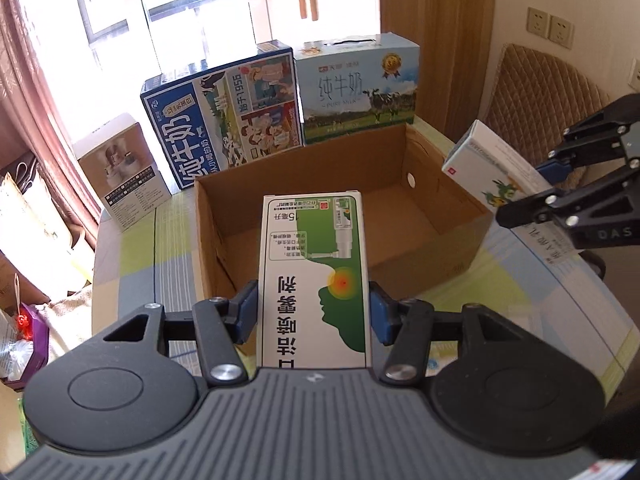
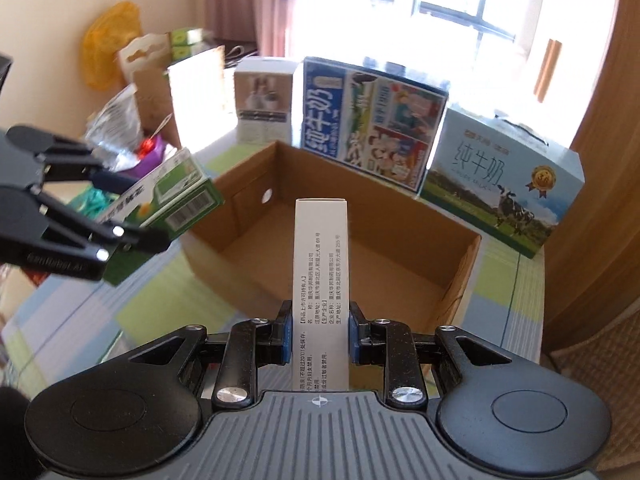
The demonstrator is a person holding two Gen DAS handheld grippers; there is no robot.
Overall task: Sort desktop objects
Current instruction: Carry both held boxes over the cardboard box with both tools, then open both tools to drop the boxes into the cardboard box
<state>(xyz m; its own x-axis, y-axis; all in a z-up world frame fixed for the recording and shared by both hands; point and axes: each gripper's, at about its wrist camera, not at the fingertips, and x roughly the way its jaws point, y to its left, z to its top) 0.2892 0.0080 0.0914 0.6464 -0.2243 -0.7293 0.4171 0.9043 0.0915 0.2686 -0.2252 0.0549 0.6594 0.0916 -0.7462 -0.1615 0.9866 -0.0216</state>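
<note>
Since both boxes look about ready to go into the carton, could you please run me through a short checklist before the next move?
1. Left tool closed on the green-and-white box: ok.
2. Right tool closed on the narrow white box: ok.
3. Open cardboard carton has free floor for both: ok.
4. Tools apart from each other: ok.
5. Boxes already above the carton opening: cannot tell.
6. Milk cartons behind clear of the drop path: ok.
</note>
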